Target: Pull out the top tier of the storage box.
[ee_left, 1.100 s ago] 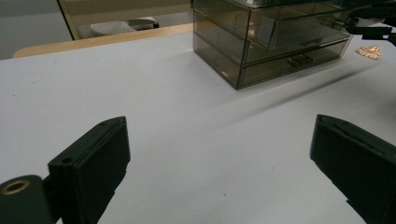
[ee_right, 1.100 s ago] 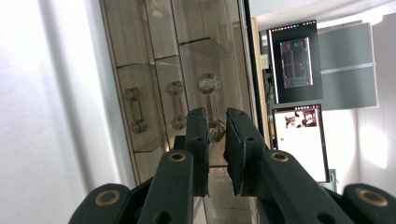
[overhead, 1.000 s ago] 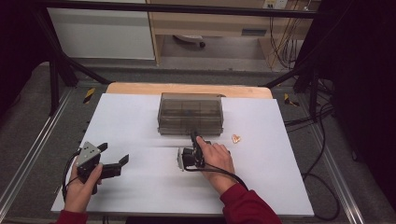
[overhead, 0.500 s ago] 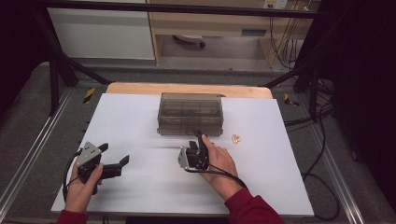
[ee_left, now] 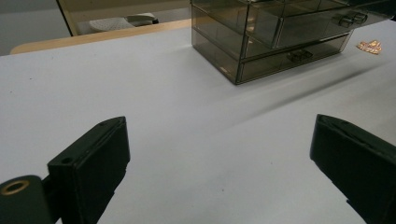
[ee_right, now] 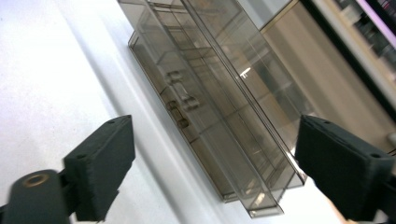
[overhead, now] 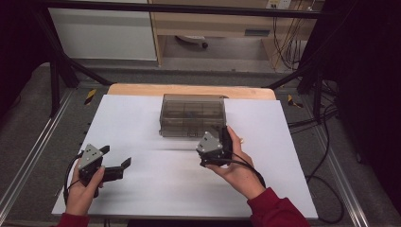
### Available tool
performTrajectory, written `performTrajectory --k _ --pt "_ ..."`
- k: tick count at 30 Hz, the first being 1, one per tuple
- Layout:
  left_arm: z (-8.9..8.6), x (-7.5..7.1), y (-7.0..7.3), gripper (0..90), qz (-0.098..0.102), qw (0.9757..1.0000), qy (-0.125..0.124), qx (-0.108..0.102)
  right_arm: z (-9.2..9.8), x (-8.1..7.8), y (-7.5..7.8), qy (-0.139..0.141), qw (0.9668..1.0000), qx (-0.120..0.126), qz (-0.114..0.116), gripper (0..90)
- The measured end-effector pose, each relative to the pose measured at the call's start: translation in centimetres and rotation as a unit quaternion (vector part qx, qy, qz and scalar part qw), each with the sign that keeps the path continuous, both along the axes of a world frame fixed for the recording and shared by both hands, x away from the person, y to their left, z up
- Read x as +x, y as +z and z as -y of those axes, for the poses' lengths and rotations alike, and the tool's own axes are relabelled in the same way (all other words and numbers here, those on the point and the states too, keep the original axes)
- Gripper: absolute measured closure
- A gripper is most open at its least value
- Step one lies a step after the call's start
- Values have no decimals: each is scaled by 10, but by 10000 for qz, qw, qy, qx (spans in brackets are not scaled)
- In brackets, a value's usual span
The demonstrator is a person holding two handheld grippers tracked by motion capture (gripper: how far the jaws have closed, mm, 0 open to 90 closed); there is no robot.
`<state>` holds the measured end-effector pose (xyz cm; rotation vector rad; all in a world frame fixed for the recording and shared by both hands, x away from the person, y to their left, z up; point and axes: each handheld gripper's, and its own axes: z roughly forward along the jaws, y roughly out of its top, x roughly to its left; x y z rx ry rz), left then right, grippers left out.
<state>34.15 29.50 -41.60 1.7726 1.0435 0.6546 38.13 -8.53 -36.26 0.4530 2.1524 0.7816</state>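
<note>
Smoked clear drawer organiser (overhead: pixel 191 115): stands at the far middle of the white table (overhead: pixel 142 189), drawers shut, a small orange scrap (ee_left: pixel 370 46) on the table near it. Right gripper (overhead: pixel 218 142): held just before the organiser's front, jaws just opened wide, nothing between them. Left gripper (overhead: pixel 116 164): low at the near left, well apart from the organiser, jaws wide and empty.

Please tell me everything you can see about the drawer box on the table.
The drawer box is a small organizer of smoky, see-through plastic, with small drawers above a wide bottom drawer, each with a small handle. All drawers look shut, and I cannot make out anything inside. It stands upright at the far middle of the white table, fronts toward the person. Nothing touches it; the right gripper hangs just before it, jaws open.
</note>
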Motion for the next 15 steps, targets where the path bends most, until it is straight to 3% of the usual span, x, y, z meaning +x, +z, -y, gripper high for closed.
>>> performTrajectory --k 7,15 --pt "0 1 0 50 -33 10000 16 39 19 13 10 27 9990 265 -372 57" --pt "-1 0 0 50 1 10000 23 -3 29 24 18 98 9983 296 -491 60"
